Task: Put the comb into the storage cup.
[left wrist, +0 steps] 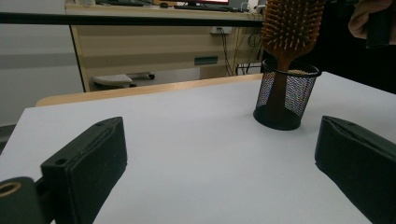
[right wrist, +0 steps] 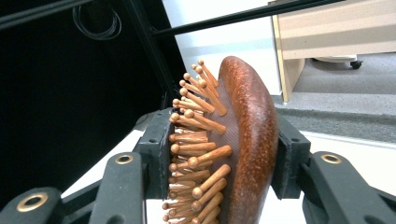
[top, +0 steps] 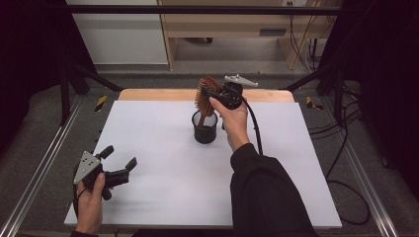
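Right hand-held gripper [top: 210, 95] is clamped on the head of the brush [top: 205, 94]: in the right gripper view one jaw presses the bristle tips and the other the rounded wooden back [right wrist: 247, 140]. The brush stands upright with its handle down inside the mesh cup [top: 205, 129], the head well above the rim. The left gripper view shows the handle [left wrist: 278, 84] running down through the cup [left wrist: 286, 100] toward its base, though whether it rests on the bottom cannot be told.

Judging by this, the step in hand is either setting the brush into the cup or lifting it out; the pictures alone do not settle which. If it is being placed, the next move calls for easing the handle to the bottom and opening the jaws without tipping the light cup. If it is being taken out, a straight upward pull is needed so the handle clears the rim without dragging the cup along.

The cup sits on the far middle of the white table [top: 163, 163], just left of the right hand [top: 232, 121]. The left hand-held gripper [top: 118, 162] rests at the near left corner, well apart from the cup, its jaws wide with nothing between them. Beyond the table stand a wooden desk [top: 222, 24] and cables on the floor.
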Demonstrator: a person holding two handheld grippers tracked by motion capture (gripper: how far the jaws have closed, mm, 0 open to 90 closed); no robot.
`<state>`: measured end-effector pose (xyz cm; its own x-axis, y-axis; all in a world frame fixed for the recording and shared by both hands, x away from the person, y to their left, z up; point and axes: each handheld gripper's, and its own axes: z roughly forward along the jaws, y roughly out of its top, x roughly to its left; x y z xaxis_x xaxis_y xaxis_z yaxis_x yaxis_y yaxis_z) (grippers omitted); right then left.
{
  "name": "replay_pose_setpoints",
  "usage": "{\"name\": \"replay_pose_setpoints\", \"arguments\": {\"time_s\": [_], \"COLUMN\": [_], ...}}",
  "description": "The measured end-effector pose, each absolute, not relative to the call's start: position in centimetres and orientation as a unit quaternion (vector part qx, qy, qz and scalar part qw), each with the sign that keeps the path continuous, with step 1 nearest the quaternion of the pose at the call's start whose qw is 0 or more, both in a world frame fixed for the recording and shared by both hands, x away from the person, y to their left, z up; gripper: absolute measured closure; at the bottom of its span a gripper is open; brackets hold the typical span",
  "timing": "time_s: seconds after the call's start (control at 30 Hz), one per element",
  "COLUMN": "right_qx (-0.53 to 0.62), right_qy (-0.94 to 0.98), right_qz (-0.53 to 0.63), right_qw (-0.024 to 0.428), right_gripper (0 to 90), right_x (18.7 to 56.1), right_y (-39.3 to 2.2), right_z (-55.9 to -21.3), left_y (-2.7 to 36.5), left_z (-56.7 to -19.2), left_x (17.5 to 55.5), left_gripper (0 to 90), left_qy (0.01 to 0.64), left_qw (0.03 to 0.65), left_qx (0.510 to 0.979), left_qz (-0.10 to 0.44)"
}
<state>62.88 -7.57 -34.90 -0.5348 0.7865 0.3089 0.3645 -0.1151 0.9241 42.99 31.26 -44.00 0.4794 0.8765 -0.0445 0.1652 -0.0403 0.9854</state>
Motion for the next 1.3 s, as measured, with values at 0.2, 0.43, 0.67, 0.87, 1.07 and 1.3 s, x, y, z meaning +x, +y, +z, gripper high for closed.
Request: {"name": "replay_pose_setpoints", "arguments": {"time_s": [0.2, 0.43, 0.67, 0.87, 1.07, 1.3], "right_qx": [0.454, 0.453, 0.451, 0.459, 0.461, 0.46], "right_qy": [0.639, 0.646, 0.653, 0.65, 0.651, 0.661], "right_qz": [0.597, 0.59, 0.582, 0.579, 0.575, 0.562], "right_qw": [0.173, 0.171, 0.174, 0.176, 0.179, 0.189], "right_gripper": [48.9, 48.1, 46.9, 46.2, 45.3, 43.4], "right_x": [63.3, 63.6, 63.8, 64.0, 64.2, 64.3], "right_y": [-7.8, -7.9, -7.9, -8.3, -8.4, -8.6], "right_z": [-35.1, -34.9, -34.9, -35.1, -35.1, -35.1], "left_y": [31.5, 31.5, 31.5, 31.5, 31.5, 31.5], "left_z": [-44.0, -44.0, -44.0, -44.0, -44.0, -44.0], "left_x": [43.0, 43.0, 43.0, 43.0, 43.0, 43.0], "left_gripper": [2.6, 2.6, 2.6, 2.9, 2.9, 2.9], "left_qy": [0.405, 0.405, 0.405, 0.404, 0.404, 0.405], "left_qw": [0.565, 0.564, 0.566, 0.566, 0.565, 0.565], "left_qx": [0.646, 0.646, 0.645, 0.646, 0.646, 0.646], "left_qz": [0.315, 0.317, 0.315, 0.314, 0.315, 0.315]}}
